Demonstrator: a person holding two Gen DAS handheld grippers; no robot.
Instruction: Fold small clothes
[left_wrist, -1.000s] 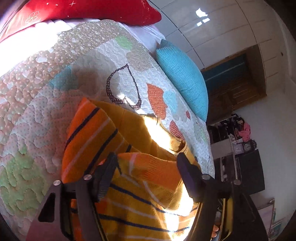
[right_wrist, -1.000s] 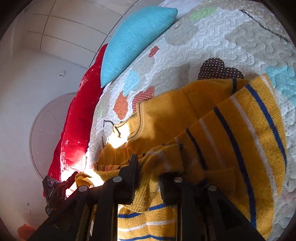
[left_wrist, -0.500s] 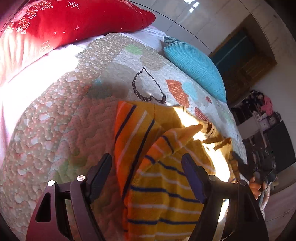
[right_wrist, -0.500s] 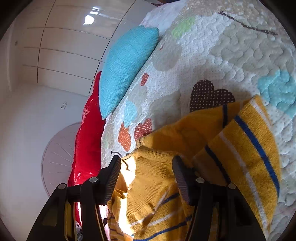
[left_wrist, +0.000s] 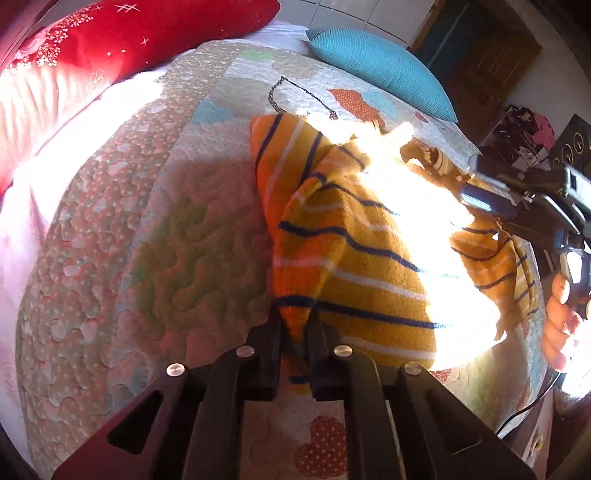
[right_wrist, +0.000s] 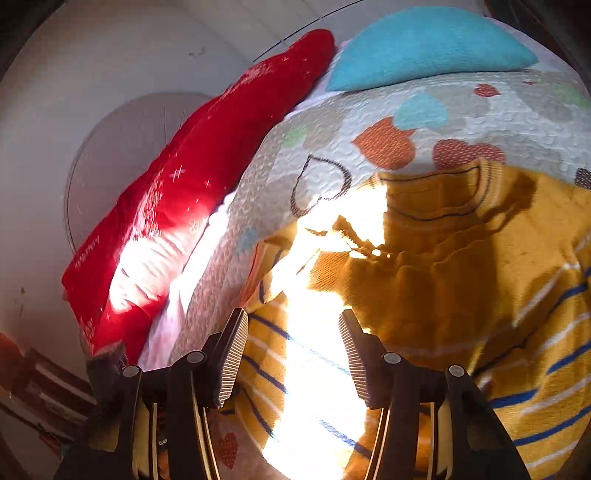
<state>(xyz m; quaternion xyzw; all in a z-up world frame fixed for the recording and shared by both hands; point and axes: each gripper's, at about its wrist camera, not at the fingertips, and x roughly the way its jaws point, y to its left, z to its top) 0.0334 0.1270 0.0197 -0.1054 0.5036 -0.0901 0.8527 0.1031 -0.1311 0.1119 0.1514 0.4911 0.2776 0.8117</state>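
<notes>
Left wrist view: the yellow striped sweater (left_wrist: 369, 258) lies bunched on the quilt (left_wrist: 147, 229) of the bed, sunlight blazing white across its middle. My left gripper (left_wrist: 294, 332) has just been closing, and its jaws now pinch a fold at the sweater's near edge, the orange-lit knit squeezed tight between them. Off at the right edge of this view, my right gripper (left_wrist: 491, 203) reaches in over the far side of the sweater, my hand (left_wrist: 561, 321) wrapped around its handle.

Right wrist view: here the sweater (right_wrist: 461, 295) spreads below me, neckline toward the pillows, navy and white stripes running across the lower half. My right gripper (right_wrist: 293, 354) has its jaws spread. They have just been narrowing, yet the ribbed pads (right_wrist: 232, 354) stand clear apart, with the sunlit sweater showing between them and nothing pressed in them.

Further out, the quilt (right_wrist: 369, 122) shows its hearts in orange, red and blue. A teal cushion (left_wrist: 380, 70) sits at the head of the bed beside a long red pillow (left_wrist: 147, 33). Beyond the bed, a dark wooden door (left_wrist: 484, 55) and a cluttered shelf (left_wrist: 528, 129) fill the corner.
</notes>
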